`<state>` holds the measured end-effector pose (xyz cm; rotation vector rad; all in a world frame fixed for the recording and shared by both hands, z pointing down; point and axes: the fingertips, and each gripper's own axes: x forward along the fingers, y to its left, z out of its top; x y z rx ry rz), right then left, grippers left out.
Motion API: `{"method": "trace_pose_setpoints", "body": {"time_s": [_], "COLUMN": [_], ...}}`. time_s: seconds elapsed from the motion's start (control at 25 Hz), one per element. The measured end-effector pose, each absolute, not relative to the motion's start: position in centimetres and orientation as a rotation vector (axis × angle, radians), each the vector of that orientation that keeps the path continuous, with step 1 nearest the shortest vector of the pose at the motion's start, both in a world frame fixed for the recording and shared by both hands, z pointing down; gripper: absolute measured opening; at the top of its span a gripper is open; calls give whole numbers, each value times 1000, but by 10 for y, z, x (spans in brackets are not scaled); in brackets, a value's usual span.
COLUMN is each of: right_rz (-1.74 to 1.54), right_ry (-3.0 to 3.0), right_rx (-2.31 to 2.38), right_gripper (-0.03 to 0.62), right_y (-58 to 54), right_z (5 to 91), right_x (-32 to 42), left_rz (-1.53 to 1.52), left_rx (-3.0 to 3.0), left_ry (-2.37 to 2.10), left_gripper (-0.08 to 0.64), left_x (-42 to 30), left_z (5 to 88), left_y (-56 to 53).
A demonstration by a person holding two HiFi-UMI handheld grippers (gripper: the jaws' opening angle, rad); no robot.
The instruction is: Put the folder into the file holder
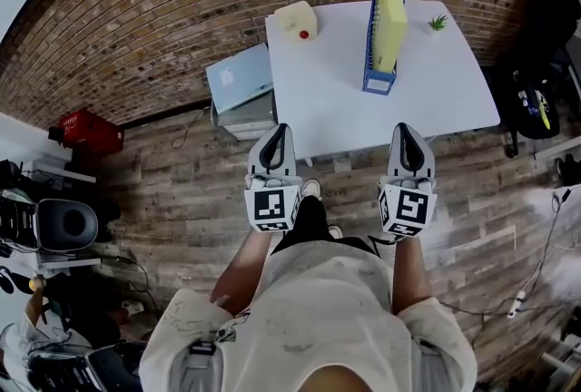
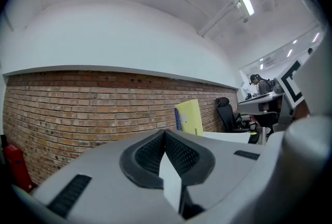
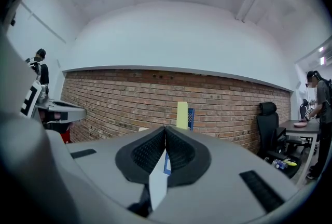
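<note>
A yellow folder (image 1: 390, 14) stands upright inside the blue file holder (image 1: 379, 80) on the white table (image 1: 336, 100). It also shows as a yellow slab in the left gripper view, the folder (image 2: 189, 116), and in the right gripper view, the folder (image 3: 182, 114) beside the holder's blue edge (image 3: 191, 116). My left gripper (image 1: 280, 129) and right gripper (image 1: 406, 129) hover side by side at the table's near edge, close to my body. Both are shut with nothing between the jaws, as seen along the left gripper (image 2: 165, 132) and the right gripper (image 3: 165, 129).
A white jug (image 1: 296, 21) with a red cap and a small green plant (image 1: 438, 22) sit at the table's far corners. A grey box (image 1: 241, 86) stands left of the table, a black office chair (image 1: 545, 27) to its right. A brick wall runs behind.
</note>
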<state>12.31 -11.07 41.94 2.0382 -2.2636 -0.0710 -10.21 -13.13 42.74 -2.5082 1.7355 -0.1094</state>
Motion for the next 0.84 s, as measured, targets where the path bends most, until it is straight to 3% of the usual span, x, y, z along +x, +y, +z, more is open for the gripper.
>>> {"method": "trace_pose_setpoints", "body": {"time_s": [0.84], "right_rz": [-40], "right_ry": [-2234], "right_rx": [2058], "right_gripper": [20], "right_y": [-113], "right_z": [430], "right_x": [148], "left_rz": [-149], "left_rx": [-2532], "left_ry": [1716], "left_gripper": [14], "left_x": [-83], "left_z": [439], "left_y": [-135]}}
